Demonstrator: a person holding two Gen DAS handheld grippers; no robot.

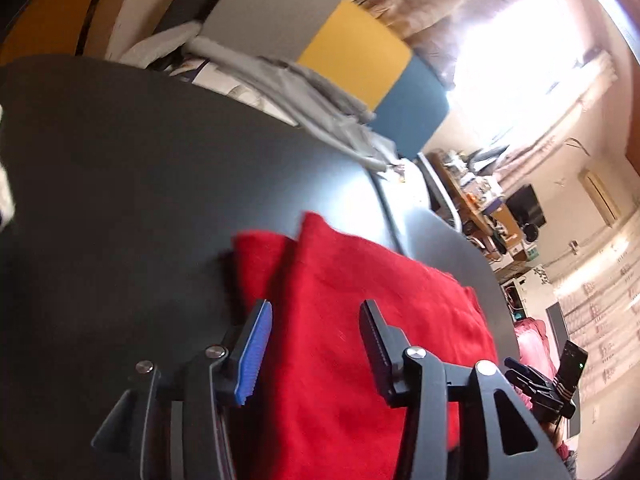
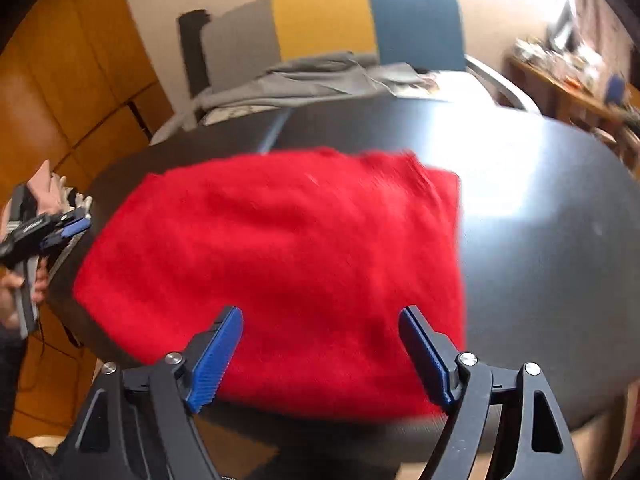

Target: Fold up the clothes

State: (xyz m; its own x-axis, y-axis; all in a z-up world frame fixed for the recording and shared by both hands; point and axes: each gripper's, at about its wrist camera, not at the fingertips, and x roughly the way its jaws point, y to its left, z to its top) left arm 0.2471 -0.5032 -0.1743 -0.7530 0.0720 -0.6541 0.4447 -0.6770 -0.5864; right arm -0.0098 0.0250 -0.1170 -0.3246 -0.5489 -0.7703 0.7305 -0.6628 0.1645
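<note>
A red fuzzy garment (image 1: 340, 272) lies folded into a rough rectangle on the dark round table (image 1: 120, 160). My left gripper (image 1: 316, 308) hovers over its left part, jaws open with only cloth below them and nothing pinched. In the right wrist view the same garment (image 2: 280, 232) fills the middle of the table (image 2: 540, 240). My right gripper (image 2: 320, 314) stands open above the garment's near edge, pads clear of the fabric. The left gripper (image 2: 78, 224) shows at the table's left rim, held by a hand. The right gripper (image 1: 532, 384) shows small at the lower right.
Behind the table stands a chair (image 2: 324, 16) with grey, yellow and blue back panels, and grey clothes (image 2: 320, 76) are heaped on its seat. Wooden panelling (image 2: 60, 100) is on the left. A cluttered desk (image 2: 568, 76) is on the right.
</note>
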